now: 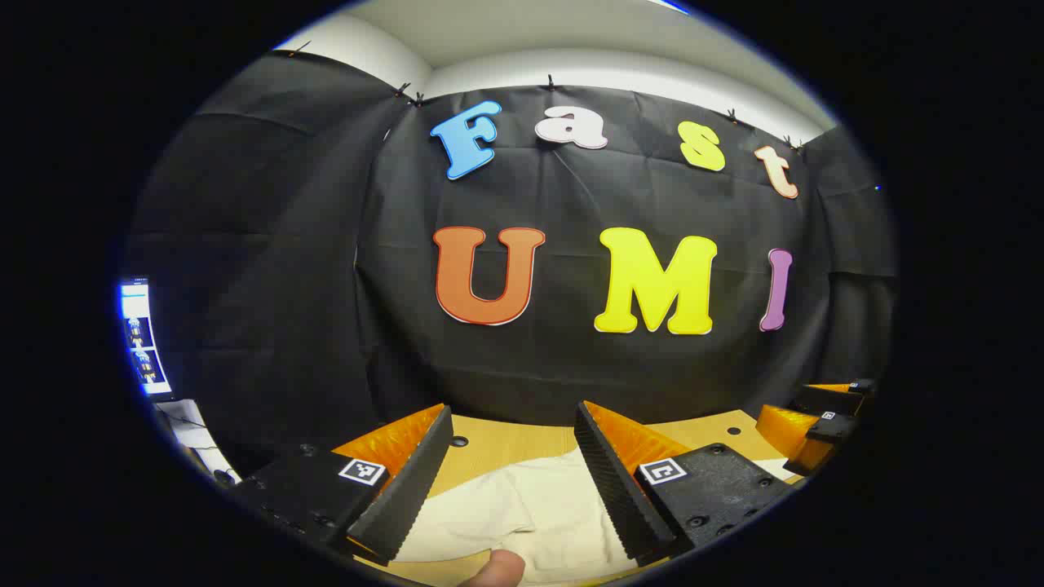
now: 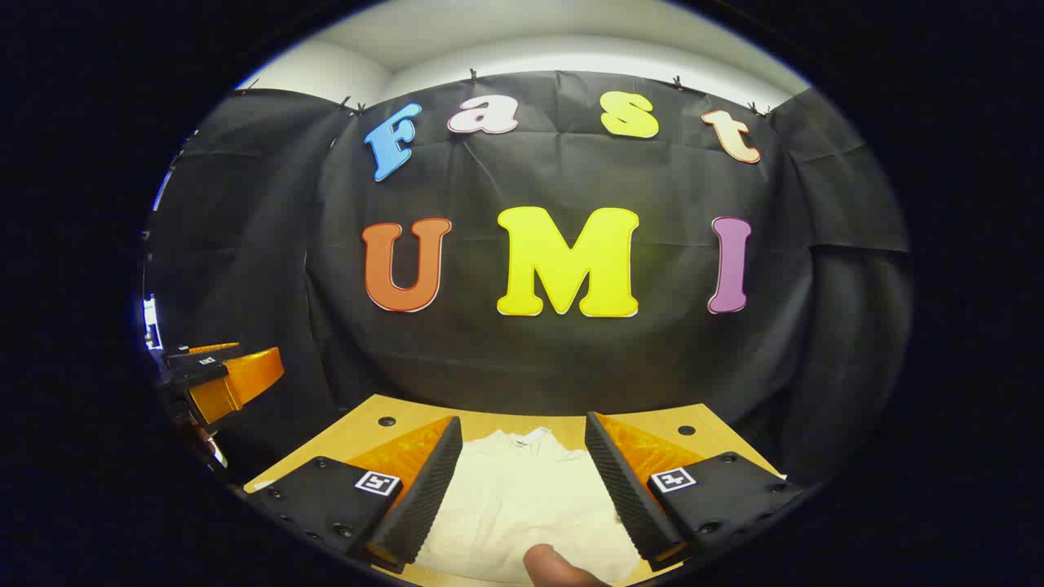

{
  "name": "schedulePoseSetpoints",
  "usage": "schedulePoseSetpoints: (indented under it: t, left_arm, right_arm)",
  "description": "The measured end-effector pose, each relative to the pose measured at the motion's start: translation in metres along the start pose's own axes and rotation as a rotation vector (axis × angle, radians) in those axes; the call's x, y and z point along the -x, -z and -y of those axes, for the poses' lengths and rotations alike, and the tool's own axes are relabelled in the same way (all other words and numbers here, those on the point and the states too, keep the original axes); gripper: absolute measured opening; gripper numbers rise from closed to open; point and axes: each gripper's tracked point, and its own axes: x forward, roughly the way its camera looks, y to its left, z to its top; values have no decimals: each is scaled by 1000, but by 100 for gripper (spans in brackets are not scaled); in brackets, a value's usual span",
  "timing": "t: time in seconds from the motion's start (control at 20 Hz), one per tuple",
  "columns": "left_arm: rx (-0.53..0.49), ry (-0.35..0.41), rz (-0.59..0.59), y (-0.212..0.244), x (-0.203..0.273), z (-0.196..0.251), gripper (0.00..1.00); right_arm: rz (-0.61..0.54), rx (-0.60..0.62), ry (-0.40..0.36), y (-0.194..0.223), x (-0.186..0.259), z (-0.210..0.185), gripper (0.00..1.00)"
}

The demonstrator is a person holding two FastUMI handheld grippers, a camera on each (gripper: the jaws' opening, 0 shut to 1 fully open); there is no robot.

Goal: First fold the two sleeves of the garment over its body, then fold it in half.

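Garment point(image 2: 522, 497) lies pale on the wooden table point(image 2: 367, 436) below both spread, empty grippers (left point(image 1: 510, 473), right point(image 2: 522, 481)); its fold state is unclear, so grip only cloth edges.

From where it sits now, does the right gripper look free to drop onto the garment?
Probably yes. The right gripper is open, and the cream garment lies flat on the wooden table directly between and below its fingers, with nothing between them. The left gripper is off to the side, well clear.
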Motion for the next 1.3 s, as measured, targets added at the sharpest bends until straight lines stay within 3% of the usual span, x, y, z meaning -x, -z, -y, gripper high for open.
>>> schedulePoseSetpoints:
  t: [0.45, 0.9, 0.95, 1.0, 1.3]
  left_arm:
    - [9, 15, -30, 16, -3, 9, 97]
    - [-18, 40, -53, 28, -8, 29, 97]
    - [-25, 42, -55, 30, -9, 32, 88]
    - [-30, 50, -58, 31, -11, 38, 97]
    - [-56, 89, -80, 39, -24, 78, 97]
  right_arm:
    - [-29, 10, -32, 15, 6, 4, 95]
    - [-31, -5, 34, 17, 3, 44, 95]
    - [-28, -7, 34, 17, 2, 47, 95]
    - [-25, -5, 42, 17, 2, 53, 95]
    - [-3, 23, 131, 16, -16, 126, 94]
